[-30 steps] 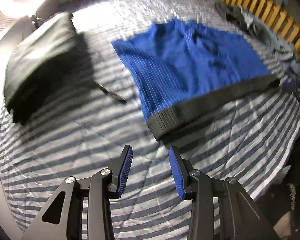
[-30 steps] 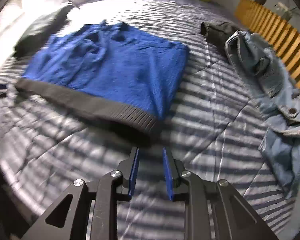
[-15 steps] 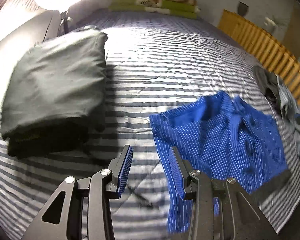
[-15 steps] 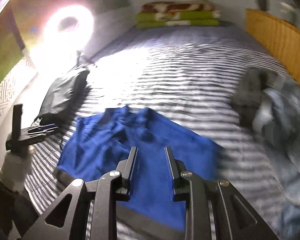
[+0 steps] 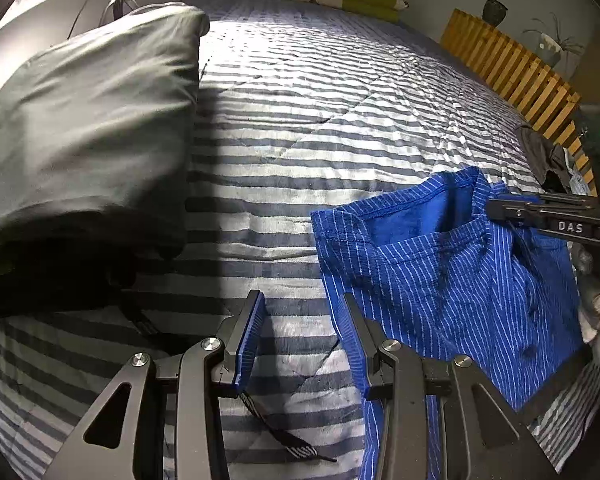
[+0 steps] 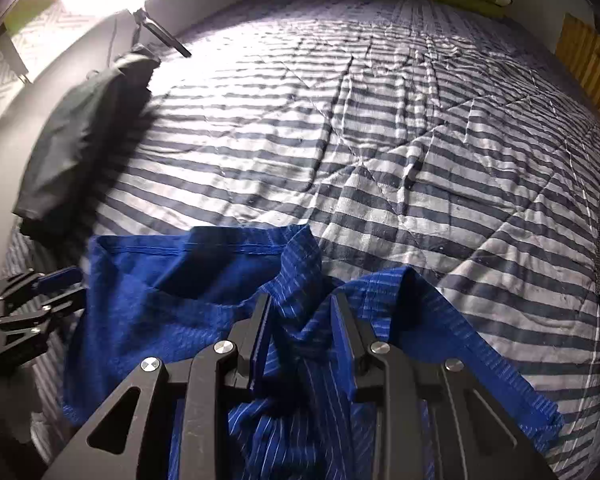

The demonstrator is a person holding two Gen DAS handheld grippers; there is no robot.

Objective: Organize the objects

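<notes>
The blue striped shirt (image 5: 452,280) lies on the striped quilt (image 5: 320,120), right of the folded dark garment (image 5: 80,120), collar toward the far pillows, long axis running back to the viewer. The right gripper (image 6: 300,336) straddles bunched collar fabric, jaws apart, likely readying a fold. The left gripper (image 5: 300,340) hangs released beside the shirt's left edge.

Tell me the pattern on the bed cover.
The bed cover has grey and white stripes, clearest in the right wrist view.

one blue striped shirt (image 5: 452,280), one folded dark garment (image 5: 84,128), two tongs (image 5: 300,344)
</notes>
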